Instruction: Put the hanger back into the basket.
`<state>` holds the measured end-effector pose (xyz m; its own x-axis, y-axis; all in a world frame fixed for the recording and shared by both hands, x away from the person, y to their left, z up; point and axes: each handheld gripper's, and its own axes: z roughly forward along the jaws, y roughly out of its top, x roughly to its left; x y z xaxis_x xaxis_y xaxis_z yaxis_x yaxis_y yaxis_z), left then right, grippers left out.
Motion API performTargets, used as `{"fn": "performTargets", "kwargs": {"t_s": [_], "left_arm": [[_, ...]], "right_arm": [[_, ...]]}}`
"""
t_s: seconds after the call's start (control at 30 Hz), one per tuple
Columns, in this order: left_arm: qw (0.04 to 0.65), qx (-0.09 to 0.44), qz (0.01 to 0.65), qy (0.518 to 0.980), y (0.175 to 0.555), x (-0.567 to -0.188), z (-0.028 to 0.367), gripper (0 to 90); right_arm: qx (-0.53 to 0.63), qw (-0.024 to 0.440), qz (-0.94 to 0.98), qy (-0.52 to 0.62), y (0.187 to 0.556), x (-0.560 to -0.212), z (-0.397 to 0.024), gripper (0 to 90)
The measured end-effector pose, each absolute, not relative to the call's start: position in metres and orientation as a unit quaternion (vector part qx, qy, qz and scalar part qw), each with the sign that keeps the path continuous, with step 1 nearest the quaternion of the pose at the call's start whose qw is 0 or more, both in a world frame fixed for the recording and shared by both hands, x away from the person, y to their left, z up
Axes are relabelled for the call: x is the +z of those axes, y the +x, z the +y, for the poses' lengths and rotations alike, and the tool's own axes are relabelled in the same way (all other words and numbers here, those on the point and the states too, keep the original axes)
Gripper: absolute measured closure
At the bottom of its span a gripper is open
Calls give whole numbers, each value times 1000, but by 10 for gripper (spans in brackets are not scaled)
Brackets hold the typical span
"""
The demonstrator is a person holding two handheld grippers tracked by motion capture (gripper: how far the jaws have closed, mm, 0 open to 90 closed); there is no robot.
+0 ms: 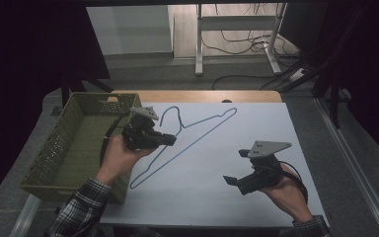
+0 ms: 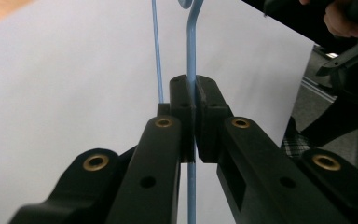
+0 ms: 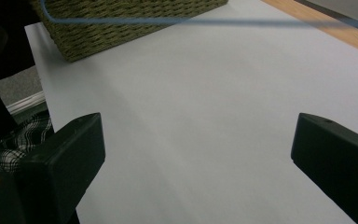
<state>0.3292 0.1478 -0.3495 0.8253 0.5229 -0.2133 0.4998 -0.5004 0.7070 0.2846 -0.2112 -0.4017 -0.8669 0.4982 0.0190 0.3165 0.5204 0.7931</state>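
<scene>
Your left tool (image 2: 194,100) is clamped on the blue wire hanger (image 1: 197,136). Your right tool (image 1: 237,168) gapes wide, holding nothing. No readable writing anywhere.

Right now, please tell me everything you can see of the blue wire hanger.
The blue wire hanger is one thin wire, metal by its look, bent into a triangle with a hook at the top. Its hook lies near the green woven basket, and its long bottom wire runs across the white sheet. The left gripper is shut on the wire near the neck; in the left gripper view the wire runs between the pressed pads. The open right gripper is apart from it.
</scene>
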Motion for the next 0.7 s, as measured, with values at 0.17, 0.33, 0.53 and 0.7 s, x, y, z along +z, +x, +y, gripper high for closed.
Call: {"fn": "performTargets", "kwargs": {"t_s": [0.17,0.33,0.53,0.7], "left_arm": [[412,31,309,857,332,-326,170,878],[407,56,327,851,333,-307,198,878],[390,79,363,843,332,-299,240,878],[382,90,390,833,331,-302,273,878]], "right_arm": [[434,105,857,259,279,-405,-224,14],[442,91,845,287,276,-410,-236,17],[449,83,834,309,270,-416,-244,3],[449,83,831,318,267,-423,-251,4]]}}
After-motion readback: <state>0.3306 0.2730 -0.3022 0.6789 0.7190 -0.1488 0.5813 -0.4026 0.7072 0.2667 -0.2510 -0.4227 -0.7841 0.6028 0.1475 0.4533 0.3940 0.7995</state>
